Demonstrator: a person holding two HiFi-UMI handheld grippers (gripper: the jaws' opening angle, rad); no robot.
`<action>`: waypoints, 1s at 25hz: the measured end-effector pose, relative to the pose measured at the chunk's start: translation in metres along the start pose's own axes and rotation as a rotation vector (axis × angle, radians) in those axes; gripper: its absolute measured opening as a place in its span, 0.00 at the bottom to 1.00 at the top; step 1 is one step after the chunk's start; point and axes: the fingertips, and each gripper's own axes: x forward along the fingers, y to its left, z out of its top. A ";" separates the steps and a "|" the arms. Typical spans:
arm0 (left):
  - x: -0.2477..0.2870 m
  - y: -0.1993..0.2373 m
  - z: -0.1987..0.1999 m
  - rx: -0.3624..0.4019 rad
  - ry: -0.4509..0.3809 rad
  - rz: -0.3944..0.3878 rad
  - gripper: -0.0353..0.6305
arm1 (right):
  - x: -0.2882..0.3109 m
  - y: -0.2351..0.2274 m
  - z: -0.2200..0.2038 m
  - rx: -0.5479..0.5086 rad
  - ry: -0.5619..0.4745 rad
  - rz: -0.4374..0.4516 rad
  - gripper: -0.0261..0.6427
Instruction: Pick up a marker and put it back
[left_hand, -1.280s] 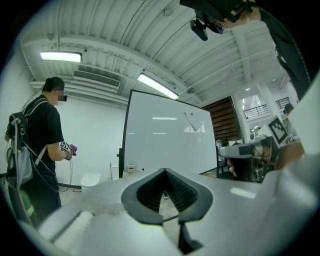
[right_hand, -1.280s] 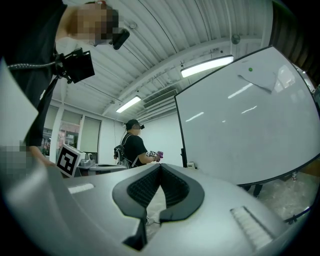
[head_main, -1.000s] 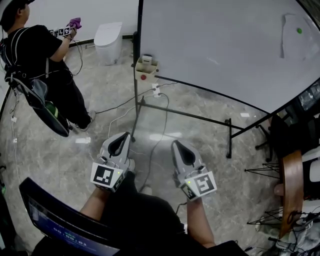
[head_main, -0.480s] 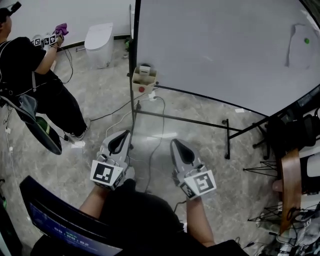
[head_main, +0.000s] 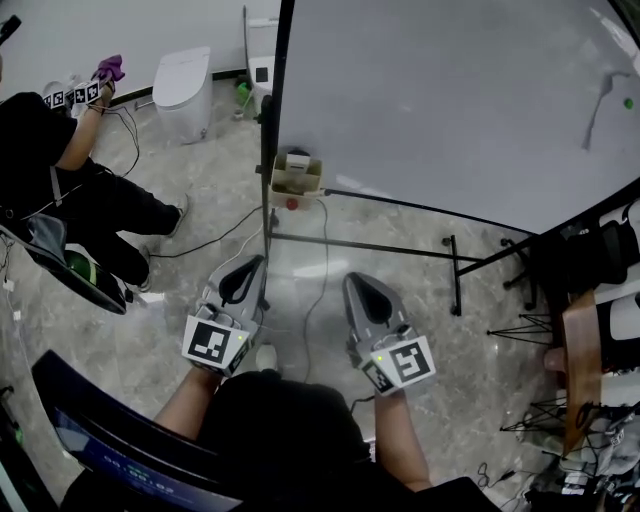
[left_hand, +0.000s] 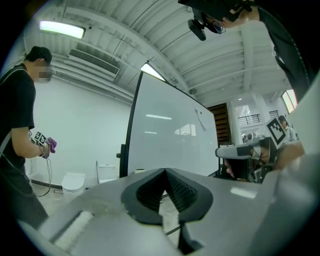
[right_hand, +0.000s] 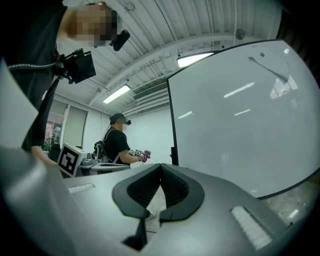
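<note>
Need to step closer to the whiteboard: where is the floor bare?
Bare grey marble floor lies between the right tongs and the whiteboard's black foot bar. Crowded: a white cable runs between it and the left tongs; black wire stands right; person in black left.

A marker cannot be told apart with certainty at this size. The likeliest place is a small beige box (head_main: 297, 176), hung at the lower left corner of the whiteboard (head_main: 450, 90), just beside its dark post. A white block (head_main: 297, 160) is seated at the box's top, and dark contents are glimpsed inside, too small to be identified. A small red thing (head_main: 291, 203) is seen just below the box.
</note>
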 end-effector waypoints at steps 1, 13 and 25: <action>0.003 0.007 -0.002 -0.004 0.006 -0.004 0.06 | 0.008 0.000 0.000 -0.002 -0.001 -0.006 0.05; 0.018 0.055 -0.012 -0.043 0.017 -0.030 0.06 | 0.056 0.002 -0.001 -0.011 0.005 -0.040 0.05; 0.040 0.054 -0.005 -0.028 0.005 0.020 0.06 | 0.071 -0.028 0.002 -0.013 -0.012 -0.014 0.05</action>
